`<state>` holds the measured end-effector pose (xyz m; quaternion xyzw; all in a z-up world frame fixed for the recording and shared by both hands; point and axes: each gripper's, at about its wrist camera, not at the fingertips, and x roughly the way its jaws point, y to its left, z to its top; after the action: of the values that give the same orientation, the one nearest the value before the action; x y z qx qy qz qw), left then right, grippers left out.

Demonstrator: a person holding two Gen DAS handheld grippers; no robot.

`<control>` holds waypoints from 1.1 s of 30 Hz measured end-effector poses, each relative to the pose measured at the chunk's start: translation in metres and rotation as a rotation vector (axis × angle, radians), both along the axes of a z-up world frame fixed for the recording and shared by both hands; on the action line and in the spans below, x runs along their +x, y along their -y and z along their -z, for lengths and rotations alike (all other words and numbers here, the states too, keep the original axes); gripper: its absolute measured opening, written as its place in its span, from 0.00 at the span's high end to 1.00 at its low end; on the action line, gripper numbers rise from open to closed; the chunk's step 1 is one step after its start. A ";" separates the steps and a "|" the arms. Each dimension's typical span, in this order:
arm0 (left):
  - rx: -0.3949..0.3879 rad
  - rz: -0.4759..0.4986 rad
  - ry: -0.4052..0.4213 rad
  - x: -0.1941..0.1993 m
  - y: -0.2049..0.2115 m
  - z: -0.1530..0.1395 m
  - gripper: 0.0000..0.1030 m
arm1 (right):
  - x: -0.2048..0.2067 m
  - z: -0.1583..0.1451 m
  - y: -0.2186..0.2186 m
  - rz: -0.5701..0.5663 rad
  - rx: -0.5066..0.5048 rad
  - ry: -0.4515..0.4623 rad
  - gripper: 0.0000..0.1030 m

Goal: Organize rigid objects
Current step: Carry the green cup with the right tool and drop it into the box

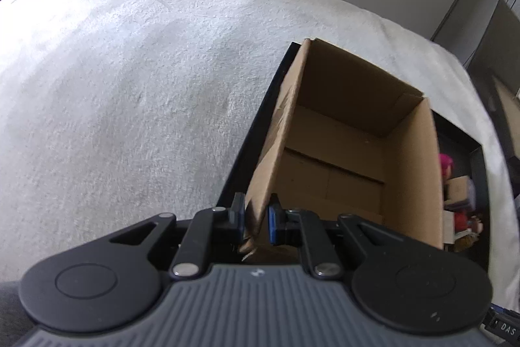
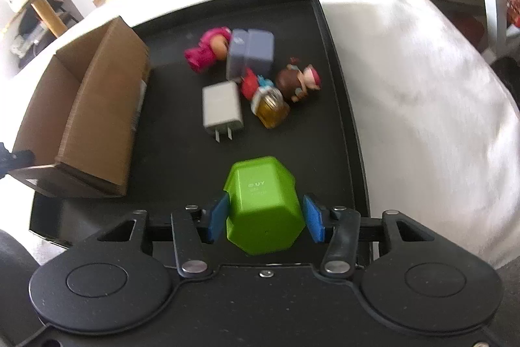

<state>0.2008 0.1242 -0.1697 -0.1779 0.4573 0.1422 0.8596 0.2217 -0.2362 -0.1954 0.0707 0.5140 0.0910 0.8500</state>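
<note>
An open, empty cardboard box stands on a black tray. My left gripper is shut on the near corner of the box's left wall, one pad outside it and one inside. In the right wrist view the same box stands at the left of the tray. A green plastic cup is tipped with its base toward the camera, near the tray's front. My right gripper is shut on the green cup, with a blue pad against each side.
Further back on the tray lie a white charger plug, a pink figure, a grey-purple block, a brown-haired figure and a small yellow bottle. A white fuzzy cloth covers the surface around the tray.
</note>
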 end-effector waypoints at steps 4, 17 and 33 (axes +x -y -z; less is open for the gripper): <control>-0.007 -0.003 0.022 -0.005 0.001 -0.003 0.87 | 0.001 -0.012 -0.004 -0.014 -0.001 0.034 0.68; -0.034 0.008 0.057 -0.016 -0.004 -0.002 0.87 | 0.003 0.002 -0.010 0.018 0.048 -0.001 0.44; -0.085 -0.004 0.080 -0.015 -0.013 0.006 0.86 | 0.005 0.031 -0.045 -0.063 -0.040 -0.093 0.47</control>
<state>0.1854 0.1376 -0.1757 -0.2206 0.4277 0.1171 0.8687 0.2270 -0.1910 -0.2261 0.0416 0.5568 0.1039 0.8231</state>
